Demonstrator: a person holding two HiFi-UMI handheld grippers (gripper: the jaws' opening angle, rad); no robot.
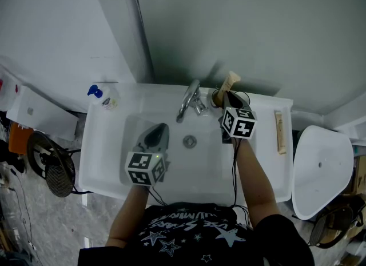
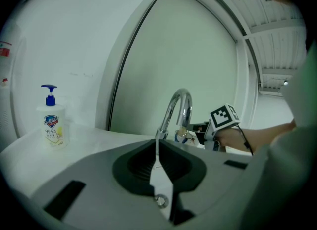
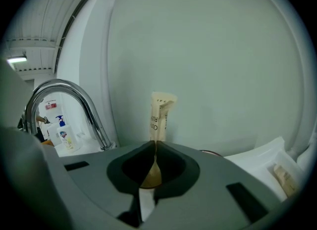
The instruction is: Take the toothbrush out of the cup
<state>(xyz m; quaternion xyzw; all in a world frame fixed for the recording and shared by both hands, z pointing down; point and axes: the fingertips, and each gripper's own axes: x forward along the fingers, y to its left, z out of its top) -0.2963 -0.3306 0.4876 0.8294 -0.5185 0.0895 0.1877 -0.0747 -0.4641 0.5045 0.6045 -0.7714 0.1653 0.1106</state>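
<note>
The right gripper [image 3: 155, 145] has its jaws pressed almost together on the lower part of the wrapped toothbrush [image 3: 158, 117], which stands upright in the cup [image 1: 218, 95] at the back of the sink [image 1: 114, 162], just right of the tap [image 1: 189, 99]. The gripper hides most of the cup, so only what seems to be its rim shows. The left gripper [image 2: 157, 142] hangs over the basin with jaws together and empty, well apart from the soap [image 1: 106, 96] at the back left corner.
</note>
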